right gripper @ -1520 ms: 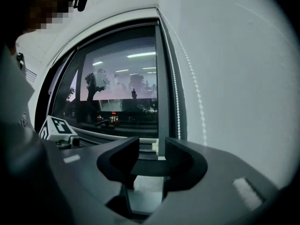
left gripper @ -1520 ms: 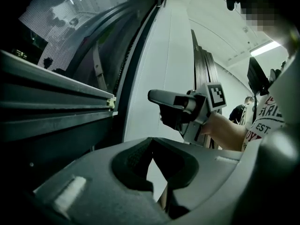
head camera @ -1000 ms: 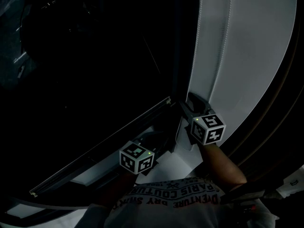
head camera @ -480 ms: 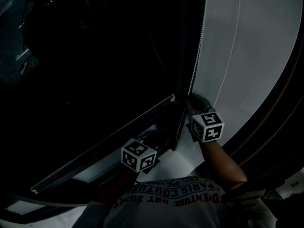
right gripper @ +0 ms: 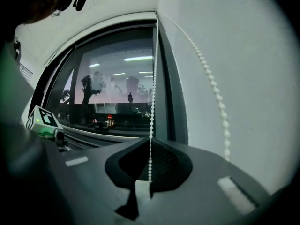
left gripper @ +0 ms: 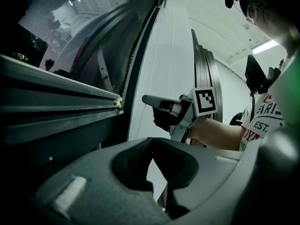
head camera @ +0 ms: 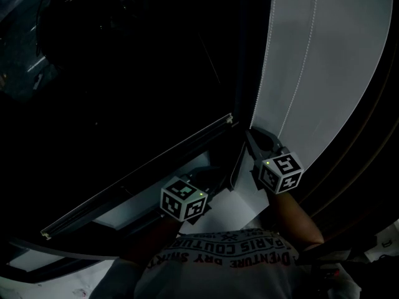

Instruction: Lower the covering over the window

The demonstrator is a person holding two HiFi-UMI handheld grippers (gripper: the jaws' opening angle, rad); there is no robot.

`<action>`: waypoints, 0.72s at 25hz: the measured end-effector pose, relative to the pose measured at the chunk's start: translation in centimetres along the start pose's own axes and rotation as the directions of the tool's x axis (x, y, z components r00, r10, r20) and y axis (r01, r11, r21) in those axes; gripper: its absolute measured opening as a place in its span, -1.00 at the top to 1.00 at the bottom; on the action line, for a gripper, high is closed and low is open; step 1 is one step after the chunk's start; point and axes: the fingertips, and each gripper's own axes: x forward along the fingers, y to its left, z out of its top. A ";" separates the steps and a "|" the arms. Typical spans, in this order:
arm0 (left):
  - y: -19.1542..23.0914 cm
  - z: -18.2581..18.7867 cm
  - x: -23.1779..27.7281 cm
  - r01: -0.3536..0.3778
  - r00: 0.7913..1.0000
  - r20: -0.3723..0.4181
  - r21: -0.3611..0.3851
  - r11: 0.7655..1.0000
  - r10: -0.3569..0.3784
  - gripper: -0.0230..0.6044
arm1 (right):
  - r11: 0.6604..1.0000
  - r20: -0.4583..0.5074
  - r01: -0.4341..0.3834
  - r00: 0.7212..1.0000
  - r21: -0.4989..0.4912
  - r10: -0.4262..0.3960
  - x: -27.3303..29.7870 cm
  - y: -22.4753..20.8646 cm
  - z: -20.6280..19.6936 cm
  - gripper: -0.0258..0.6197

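A white bead chain [right gripper: 151, 111] hangs beside the dark window [head camera: 124, 73], and its second strand [right gripper: 212, 86] lies against the white wall [head camera: 336, 55]. My right gripper [right gripper: 150, 146] has just been closing, and the left strand runs down between its jaws, so it is shut on the chain. In the head view the right gripper [head camera: 254, 136] sits where window and wall meet. In the left gripper view the right gripper [left gripper: 149, 99] points at the window frame. My left gripper [left gripper: 151, 143] is lower left, shut and empty. A grey rail [head camera: 137, 176] with a white end cap crosses the window.
The dark upright window frame [right gripper: 166, 78] stands between the glass and the wall. A curved dark frame [head camera: 368, 142] borders the wall on the right. The person's sleeve and printed shirt [head camera: 224, 257] fill the bottom of the head view.
The right gripper has shifted slightly right and down by the chain. The left gripper has hardly moved.
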 end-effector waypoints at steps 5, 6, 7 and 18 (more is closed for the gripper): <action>-1.8 -0.5 -0.9 -0.008 1.000 0.000 0.006 1.000 0.008 0.92 | 0.998 -0.001 -0.040 0.999 -0.045 0.040 -2.8 1.8 -1.1 0.89; -2.3 -0.5 -1.1 -0.008 1.000 0.002 0.009 1.000 0.008 0.92 | 0.998 0.002 -0.049 0.999 -0.048 0.049 -3.4 2.2 -1.0 0.89; -2.7 -0.5 -1.3 -0.008 1.000 0.005 0.009 1.000 0.008 0.92 | 0.997 0.004 -0.060 0.998 -0.047 0.060 -4.0 2.6 -0.9 0.89; -8.5 -2.9 -3.5 -0.008 1.000 0.025 -0.008 1.000 0.008 0.92 | 0.985 0.041 -0.171 0.984 -0.030 0.172 -11.4 8.1 -0.2 0.90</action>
